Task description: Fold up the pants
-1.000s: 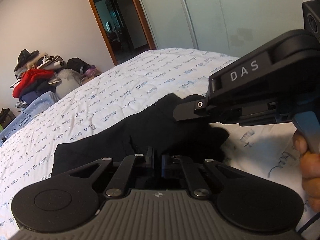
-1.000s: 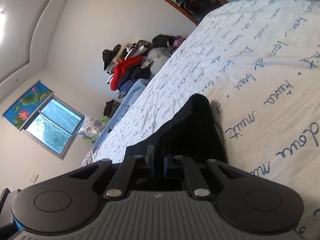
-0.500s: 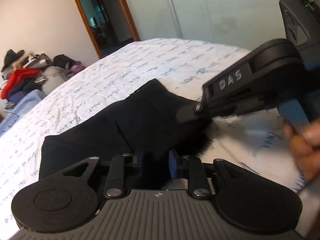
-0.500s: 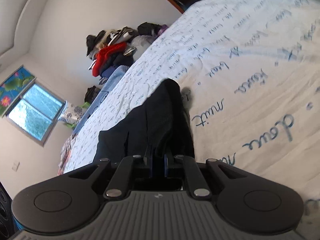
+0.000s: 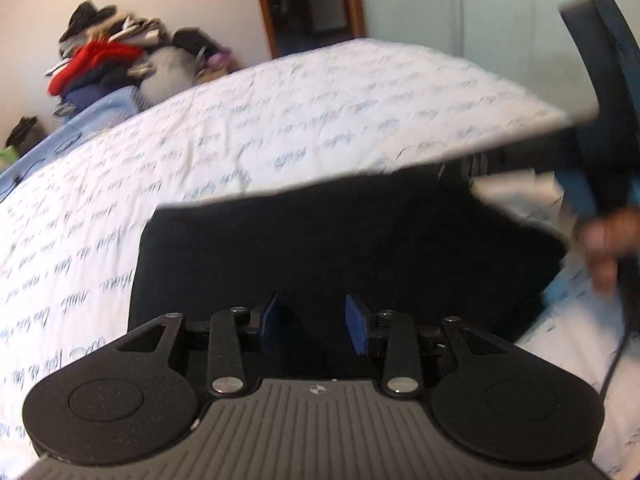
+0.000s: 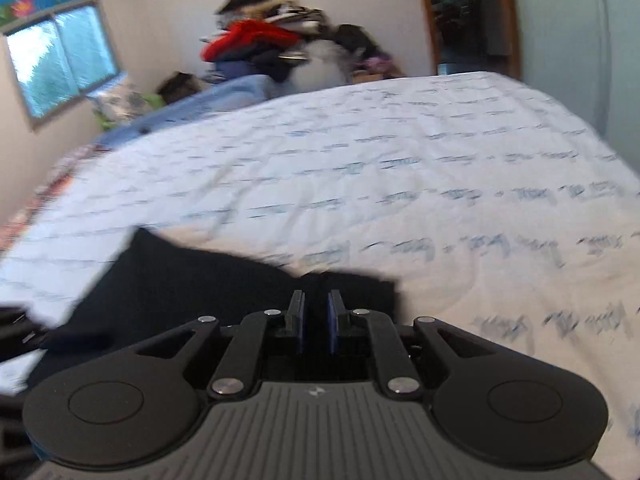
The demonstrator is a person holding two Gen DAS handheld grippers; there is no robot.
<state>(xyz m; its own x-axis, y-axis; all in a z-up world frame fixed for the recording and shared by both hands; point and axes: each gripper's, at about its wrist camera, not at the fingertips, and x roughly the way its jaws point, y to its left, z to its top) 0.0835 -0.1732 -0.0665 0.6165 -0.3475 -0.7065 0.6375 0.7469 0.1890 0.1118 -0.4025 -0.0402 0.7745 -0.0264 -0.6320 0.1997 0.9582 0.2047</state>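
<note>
The black pants (image 5: 340, 248) lie as a flat folded slab on the white printed bedcover (image 5: 260, 140). My left gripper (image 5: 314, 324) hovers over their near edge. Its jaws are opening, the blue pads (image 5: 272, 322) stand apart, and no cloth is pinched between them. In the right wrist view my right gripper (image 6: 316, 316) has its pads nearly together on dark cloth at the pants' (image 6: 180, 280) right corner. In the left wrist view that gripper is a blurred shape at the far right, held by a hand (image 5: 608, 240).
A heap of clothes (image 6: 260, 44) with a red garment is piled beyond the far side of the bed. A doorway (image 5: 308, 0) and pale wardrobe doors stand behind, and a window (image 6: 60, 60) at the left. White bedcover stretches beyond the pants.
My left jaws have gone from shut on the pants to apart, letting the cloth go. The right gripper rolled upright and swung sideways, and the raised pants now lie flat.
</note>
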